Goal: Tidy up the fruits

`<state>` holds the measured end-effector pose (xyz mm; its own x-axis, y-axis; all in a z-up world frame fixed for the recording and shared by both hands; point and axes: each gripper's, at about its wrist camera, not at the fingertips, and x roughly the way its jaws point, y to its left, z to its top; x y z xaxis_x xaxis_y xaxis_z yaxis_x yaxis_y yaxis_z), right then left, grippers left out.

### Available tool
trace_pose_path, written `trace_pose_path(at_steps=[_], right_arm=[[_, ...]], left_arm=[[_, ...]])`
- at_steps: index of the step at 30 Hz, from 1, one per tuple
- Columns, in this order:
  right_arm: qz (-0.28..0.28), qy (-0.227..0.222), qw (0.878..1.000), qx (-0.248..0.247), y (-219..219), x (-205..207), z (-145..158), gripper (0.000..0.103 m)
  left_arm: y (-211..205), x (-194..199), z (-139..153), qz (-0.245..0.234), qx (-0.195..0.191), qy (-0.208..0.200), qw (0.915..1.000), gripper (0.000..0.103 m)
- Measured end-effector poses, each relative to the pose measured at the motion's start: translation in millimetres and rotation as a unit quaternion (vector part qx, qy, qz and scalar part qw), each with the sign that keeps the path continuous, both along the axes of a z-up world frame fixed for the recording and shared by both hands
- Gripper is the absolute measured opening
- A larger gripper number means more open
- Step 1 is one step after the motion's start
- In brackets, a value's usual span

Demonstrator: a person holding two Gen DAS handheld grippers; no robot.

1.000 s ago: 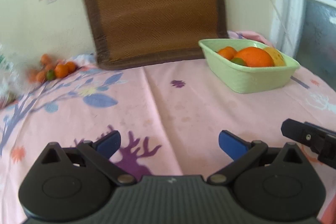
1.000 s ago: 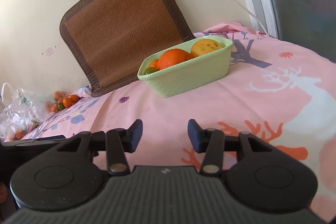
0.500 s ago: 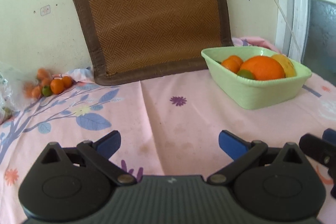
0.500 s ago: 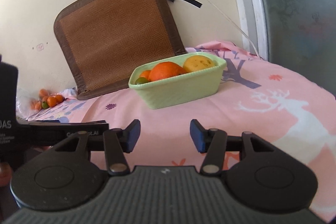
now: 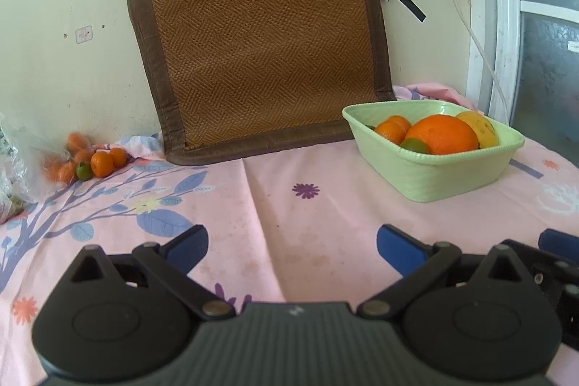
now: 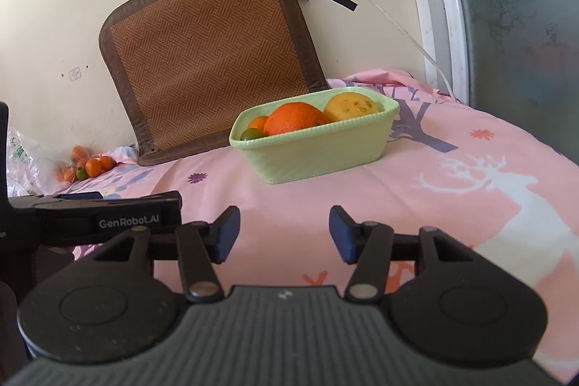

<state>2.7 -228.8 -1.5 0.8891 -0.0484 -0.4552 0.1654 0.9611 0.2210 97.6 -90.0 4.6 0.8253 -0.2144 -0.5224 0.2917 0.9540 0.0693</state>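
The loose small fruits (image 5: 92, 160) are lying in a cluster at the far left against the wall, half tucked beside a crinkled plastic bag (image 5: 12, 169), while the green basket (image 5: 434, 176) is sitting well apart from them on the right of the pink sheet (image 5: 289, 223), already carrying a big orange (image 5: 443, 134), a few small ones and a yellow fruit (image 5: 479, 129). You are holding the left gripper (image 5: 291, 246) with its fingers spread wide and nothing between them. The right gripper (image 6: 284, 234) is also carrying nothing; its fingers have just been opening and are standing about half apart.

The risks, as I judge them: the small fruits are round and packed together, so a pinch on one is likely to be nudging its neighbours toward the bag or off the edge. The bag film may be getting caught along with the fruit (it is crowding the pile closely). The basket is heaped already, so a careless drop could be rolling fruit out over its low rim. Your two grippers are sitting just beside each other, so crossing paths may be knocking them together.
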Motion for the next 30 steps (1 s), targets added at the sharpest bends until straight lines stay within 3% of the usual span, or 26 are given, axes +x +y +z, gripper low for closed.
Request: trace_pose_path(at_steps=[20,30], right_arm=[[-0.001,-0.007,1.0,0.001,0.4,-1.6,1.0,0.061],[-0.001,-0.007,1.0,0.002,0.4,-1.7,1.2,0.061]], left_arm=[[-3.8,-11.5,4.5,0.017,0.039,-0.032,0.9986,0.103],[0.9,-8.7,4.0,0.015,0.027,-0.02,0.9993,0.103]])
